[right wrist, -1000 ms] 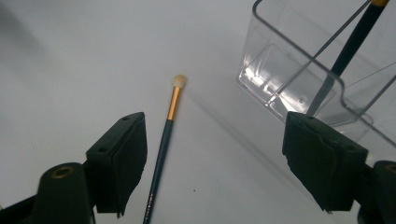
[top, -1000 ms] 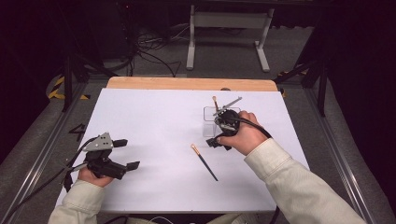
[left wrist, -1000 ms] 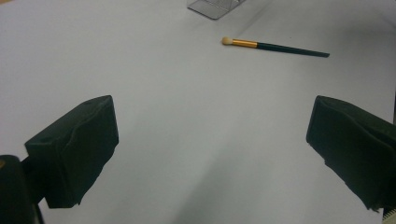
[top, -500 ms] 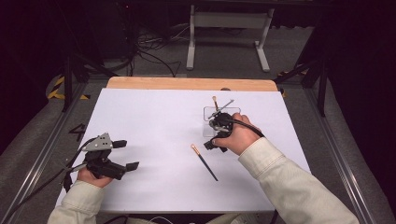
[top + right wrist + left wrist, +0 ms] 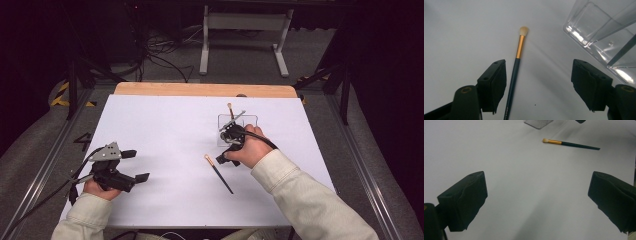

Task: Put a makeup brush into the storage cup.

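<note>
Since a second ago the right hand has drawn a little back and left from the clear box, so the right gripper now sits between that box and the loose brush; the left gripper has not shifted.

Nearest the person, the left gripper rests low at the left of the white table, held in the left hand, its jaws spread wide with bare table between them. In the left gripper view the jaws frame the loose brush farther off.

Toward the middle lies that brush, flat on the table, well apart from the left gripper and just beside the right hand. Its long axis runs diagonally: pale bristle tip toward the far left, dark handle toward the near right. In the right gripper view the brush lies just inside the left jaw, bristles pointing away, with a gold band under the tip. The right jaws stand apart, gripping nothing.

Farther on stands the clear box, partly hidden by the right gripper. A second brush leans out of it, bristles up, beside a grey stick-like item too small to name.
</note>
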Motion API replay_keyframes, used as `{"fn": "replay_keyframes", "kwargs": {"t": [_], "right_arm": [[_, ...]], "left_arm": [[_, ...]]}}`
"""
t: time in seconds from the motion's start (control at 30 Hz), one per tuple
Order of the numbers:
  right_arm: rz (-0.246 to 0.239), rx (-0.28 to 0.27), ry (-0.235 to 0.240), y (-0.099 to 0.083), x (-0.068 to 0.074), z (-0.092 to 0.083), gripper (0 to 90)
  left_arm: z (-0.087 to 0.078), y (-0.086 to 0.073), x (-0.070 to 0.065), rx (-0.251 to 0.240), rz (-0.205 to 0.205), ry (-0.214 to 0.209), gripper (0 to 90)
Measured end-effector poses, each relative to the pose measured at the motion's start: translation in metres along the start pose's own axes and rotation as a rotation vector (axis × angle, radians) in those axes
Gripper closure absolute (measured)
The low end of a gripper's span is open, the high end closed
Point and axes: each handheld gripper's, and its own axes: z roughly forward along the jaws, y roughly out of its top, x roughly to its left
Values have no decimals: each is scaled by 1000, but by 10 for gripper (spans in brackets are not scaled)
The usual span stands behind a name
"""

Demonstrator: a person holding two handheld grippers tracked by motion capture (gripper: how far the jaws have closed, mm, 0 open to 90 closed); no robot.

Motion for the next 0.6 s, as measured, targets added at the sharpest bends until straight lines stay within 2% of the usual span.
{"fn": "replay_keyframes", "kwargs": {"t": [0.33, 0.6], "right_arm": [[2, 27, 12, 0, 4, 9, 307], [-3, 53, 15, 0, 8, 16, 350]], "left_arm": [[0, 0, 0, 0, 5, 3, 30], [0, 0, 0, -2, 8, 3, 29]]}}
